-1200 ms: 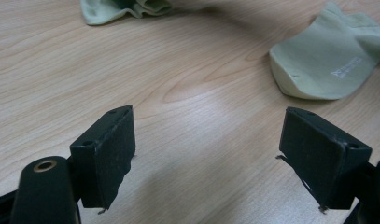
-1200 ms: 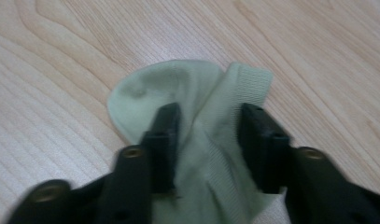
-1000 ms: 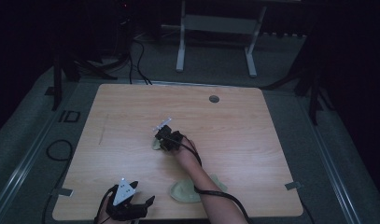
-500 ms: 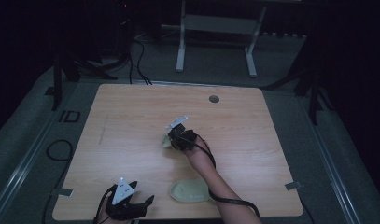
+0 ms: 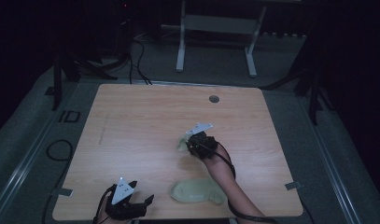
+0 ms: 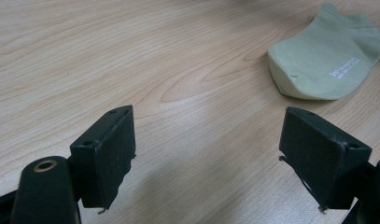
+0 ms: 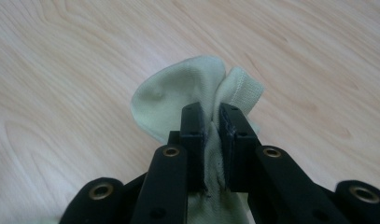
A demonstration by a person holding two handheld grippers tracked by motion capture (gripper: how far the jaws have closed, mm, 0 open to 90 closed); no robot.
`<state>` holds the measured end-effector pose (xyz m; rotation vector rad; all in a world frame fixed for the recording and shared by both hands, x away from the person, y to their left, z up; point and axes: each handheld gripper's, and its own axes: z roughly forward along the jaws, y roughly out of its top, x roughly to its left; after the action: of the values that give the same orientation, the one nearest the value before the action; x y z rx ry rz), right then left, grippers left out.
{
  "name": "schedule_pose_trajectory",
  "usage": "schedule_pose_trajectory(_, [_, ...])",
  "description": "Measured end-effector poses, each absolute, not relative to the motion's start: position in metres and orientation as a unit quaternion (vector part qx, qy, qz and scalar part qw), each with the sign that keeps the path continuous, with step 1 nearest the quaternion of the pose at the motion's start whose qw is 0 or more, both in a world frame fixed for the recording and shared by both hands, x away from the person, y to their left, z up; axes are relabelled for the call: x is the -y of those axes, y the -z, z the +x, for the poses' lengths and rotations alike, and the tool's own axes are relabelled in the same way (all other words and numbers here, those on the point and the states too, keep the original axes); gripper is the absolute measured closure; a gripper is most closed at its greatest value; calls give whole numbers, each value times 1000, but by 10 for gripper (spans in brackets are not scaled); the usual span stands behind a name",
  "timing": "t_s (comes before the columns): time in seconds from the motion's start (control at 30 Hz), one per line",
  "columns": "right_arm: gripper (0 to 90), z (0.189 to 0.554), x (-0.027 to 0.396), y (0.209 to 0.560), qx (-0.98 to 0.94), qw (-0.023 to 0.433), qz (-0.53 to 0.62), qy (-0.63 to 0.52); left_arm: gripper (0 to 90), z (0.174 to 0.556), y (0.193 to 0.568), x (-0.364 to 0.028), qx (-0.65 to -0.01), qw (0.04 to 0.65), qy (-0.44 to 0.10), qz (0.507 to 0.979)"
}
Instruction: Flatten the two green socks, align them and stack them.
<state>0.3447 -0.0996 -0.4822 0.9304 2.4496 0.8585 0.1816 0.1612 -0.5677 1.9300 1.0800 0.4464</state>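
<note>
Between right gripper (image 7: 211, 140) jaws, pinched sock (image 7: 178, 98).

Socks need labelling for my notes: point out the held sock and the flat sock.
held sock (image 7: 178, 100), right gripper view, rounded toe end.
flat sock (image 5: 197, 191), high view, middle of its body.

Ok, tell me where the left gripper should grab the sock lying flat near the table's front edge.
Judging by its pose, take the flat sock at its rounded, slightly raised end nearest the open left gripper, coming in low from that side; the rest lies flat on the table.
</note>
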Motion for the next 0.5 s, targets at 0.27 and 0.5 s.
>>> schedule_pose_trajectory(0.27, [805,332,118,509,-877,179,343,-286,187,181,568,-162,-433,429,-179,772])
schedule_pose_trajectory(0.5, [800,331,112,531,-887,169,339,-266,188,181,569,-165,-438,428,-179,770])
